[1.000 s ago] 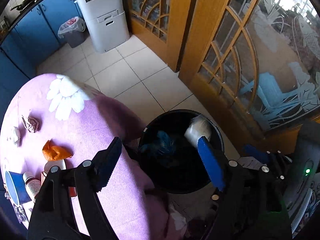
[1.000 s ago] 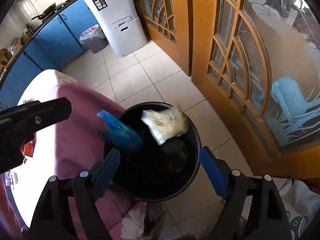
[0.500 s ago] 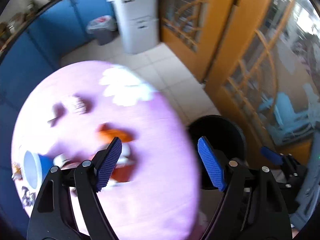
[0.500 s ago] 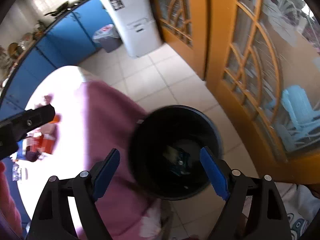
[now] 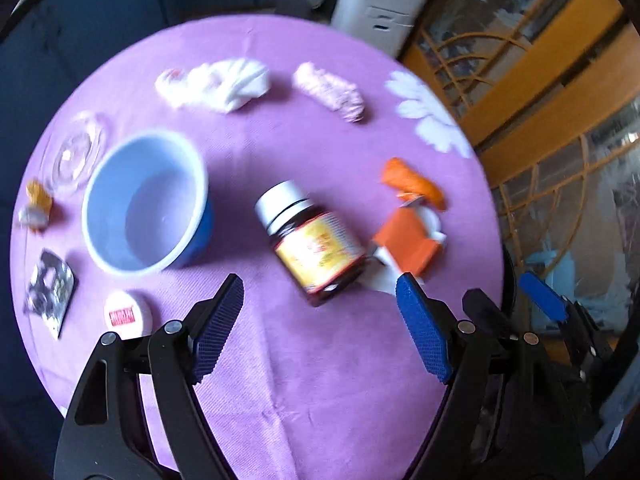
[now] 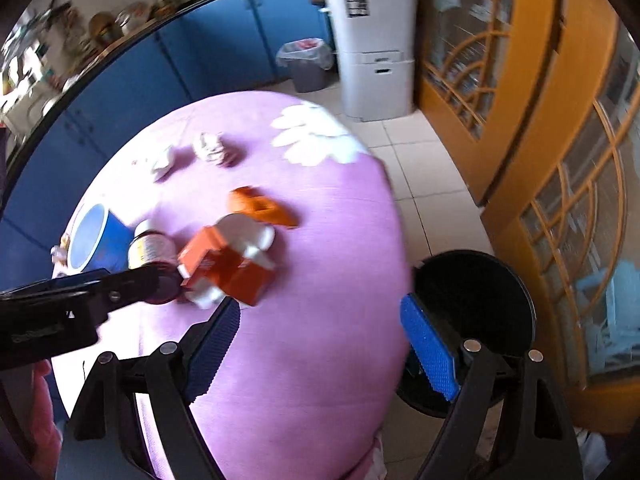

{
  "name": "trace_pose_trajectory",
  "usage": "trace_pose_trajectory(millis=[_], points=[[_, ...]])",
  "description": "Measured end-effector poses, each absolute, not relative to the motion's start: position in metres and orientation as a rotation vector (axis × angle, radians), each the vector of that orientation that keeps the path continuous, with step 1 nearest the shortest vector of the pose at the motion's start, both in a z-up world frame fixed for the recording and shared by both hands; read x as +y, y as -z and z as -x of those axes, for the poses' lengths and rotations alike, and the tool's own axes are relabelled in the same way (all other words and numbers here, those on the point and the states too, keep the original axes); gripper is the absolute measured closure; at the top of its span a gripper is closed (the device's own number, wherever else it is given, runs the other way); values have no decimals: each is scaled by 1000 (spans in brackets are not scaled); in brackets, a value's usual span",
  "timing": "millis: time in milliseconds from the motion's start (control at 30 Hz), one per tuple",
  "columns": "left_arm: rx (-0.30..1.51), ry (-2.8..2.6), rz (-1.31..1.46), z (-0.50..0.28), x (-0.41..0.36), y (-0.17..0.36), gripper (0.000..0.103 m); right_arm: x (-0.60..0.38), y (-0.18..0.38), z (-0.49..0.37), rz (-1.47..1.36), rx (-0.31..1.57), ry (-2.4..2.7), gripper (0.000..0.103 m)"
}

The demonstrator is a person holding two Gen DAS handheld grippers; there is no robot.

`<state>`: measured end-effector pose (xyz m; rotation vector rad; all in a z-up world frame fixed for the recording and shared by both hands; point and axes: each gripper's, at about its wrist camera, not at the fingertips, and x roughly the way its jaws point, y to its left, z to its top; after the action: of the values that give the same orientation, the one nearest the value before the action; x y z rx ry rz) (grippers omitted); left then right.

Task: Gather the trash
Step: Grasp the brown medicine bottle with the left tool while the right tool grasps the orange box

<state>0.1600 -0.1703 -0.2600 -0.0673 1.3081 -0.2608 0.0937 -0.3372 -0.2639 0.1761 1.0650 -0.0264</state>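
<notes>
My left gripper (image 5: pixel 320 326) hangs open and empty over the round purple table (image 5: pixel 304 392). Just beyond its fingertips lies a dark pill bottle (image 5: pixel 312 246) on its side, with an orange and white carton (image 5: pixel 408 246) and a crumpled orange wrapper (image 5: pixel 412 180) to the right. White tissue (image 5: pixel 224 82) and a pink wad (image 5: pixel 330 90) lie at the far side. My right gripper (image 6: pixel 320 348) is open and empty above the table's near right edge. The black bin (image 6: pixel 476 316) stands on the floor beside it. The carton (image 6: pixel 228 266) sits ahead of its left finger.
A blue bowl (image 5: pixel 146 202), a glass dish (image 5: pixel 76 156), a small round tin (image 5: pixel 127 314) and a foil packet (image 5: pixel 50 290) sit on the table's left side. Behind are blue cabinets (image 6: pixel 168 76), a white bin unit (image 6: pixel 374 40), a lined grey bin (image 6: pixel 306 62) and wooden glass doors (image 6: pixel 540 100).
Both grippers swung left from over the black bin to above the table. The trash seen falling into the bin a second ago is out of sight. Both grippers stayed open.
</notes>
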Motion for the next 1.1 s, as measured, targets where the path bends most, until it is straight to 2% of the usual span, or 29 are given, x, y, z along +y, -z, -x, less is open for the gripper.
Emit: trace_pose_trajectory(millis=[300,500,600,667,767,833,1100], points=[[1371,161,158,-180,-161,289,25,-311,277,-105,-111,1099,-35,23],[1355,115,164,-188,-150,286,26,-294,284,-126,-111,1114,-94,23],[1403,114,216,-198,-141,292,24,-293,289,-136,-110,1124,-100,23],[1413,128,211,-202,-145,291,15,-292,293,-141,-113,1135,-101,23],[1392,94,160,-206,-152,285,13,-289,293,-146,-98,1130,-98,23],[1388,27,123,-208,-154,284,6,-288,294,-147,-95,1126,-96,23],[1440,-47,123,-235,-165,304,6,-288,294,-150,-65,1113,-95,23]])
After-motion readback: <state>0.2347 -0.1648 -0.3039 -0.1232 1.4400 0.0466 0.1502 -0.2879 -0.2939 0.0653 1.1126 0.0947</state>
